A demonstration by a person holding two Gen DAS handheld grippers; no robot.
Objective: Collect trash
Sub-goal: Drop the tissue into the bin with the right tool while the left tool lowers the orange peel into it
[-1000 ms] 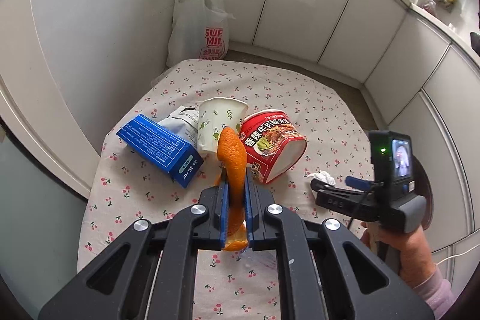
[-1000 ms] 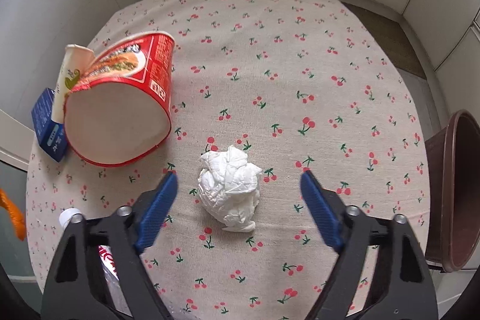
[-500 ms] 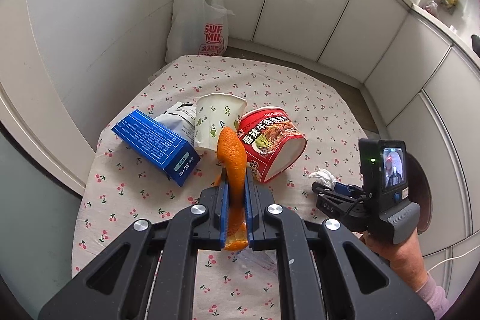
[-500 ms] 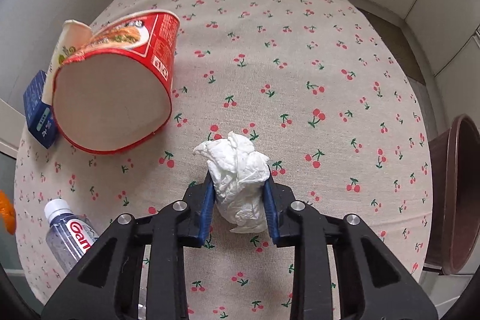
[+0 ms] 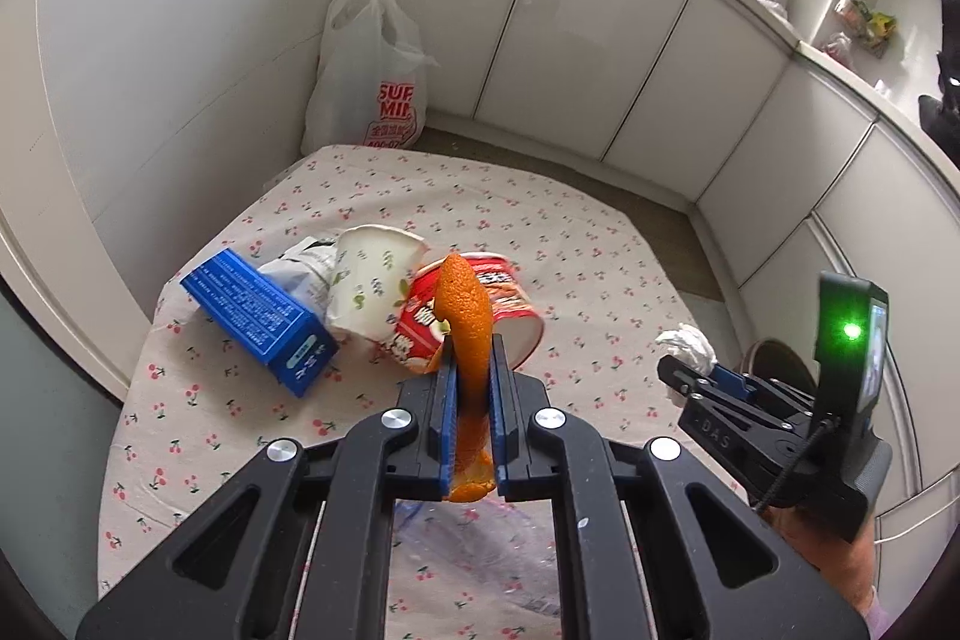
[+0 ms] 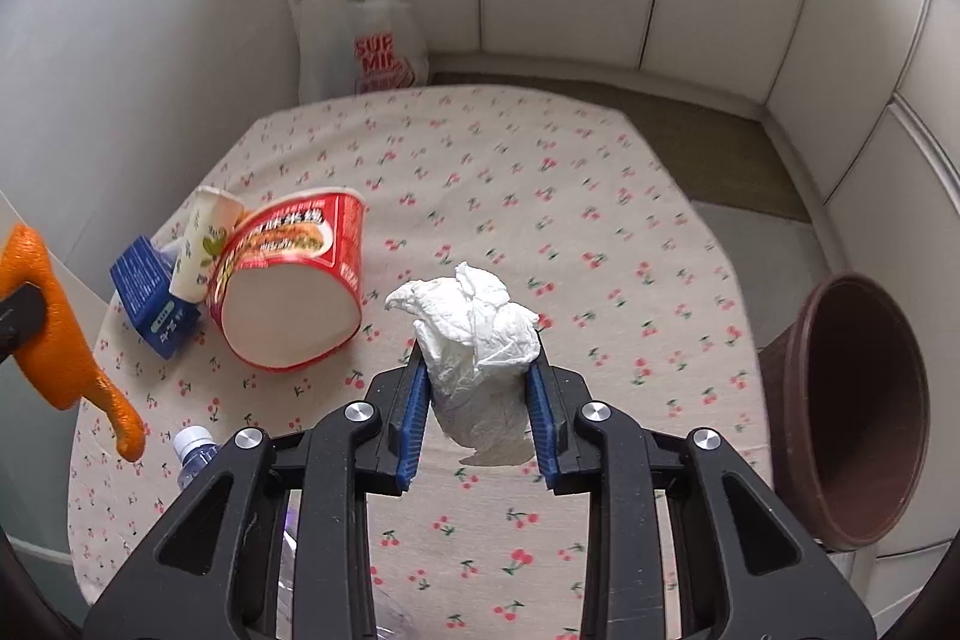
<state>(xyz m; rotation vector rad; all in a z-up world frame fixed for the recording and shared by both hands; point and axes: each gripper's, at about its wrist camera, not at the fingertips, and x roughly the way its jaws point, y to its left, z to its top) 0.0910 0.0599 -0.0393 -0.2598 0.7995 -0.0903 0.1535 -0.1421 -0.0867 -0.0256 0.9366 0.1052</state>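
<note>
Holding, right hand-held gripper: blue pads pinching the crumpled tissue, which hangs clear of the counter.
Change: a second ago these jaws were spread around the tissue as it lay on the cloth; half a second ago they had closed on it; now it is lifted off the surface.
Meaning: by my reading the pick is done and the carry is the step in hand.
Left hand-held gripper: pressed together on the orange peel, held upright above the counter, unchanged across the second.
Bin: the brown bin stands off the counter edge at 3 o'clock from the tissue, mouth tilted toward the camera, well apart from it.
Next move: likely a swing toward 3 o'clock and a release over the rim; the tissue is light and loosely wadded, so it could cling to a pad or drift short.
Left on the counter: the red noodle cup on its side at 9 o'clock, touching the paper cup, with the blue box beside them; a water bottle at 8 o'clock, mostly hidden.
Beyond: a white plastic bag on the floor at 11 o'clock.
Progress: early, two pieces in hand, several not yet collected.
</note>
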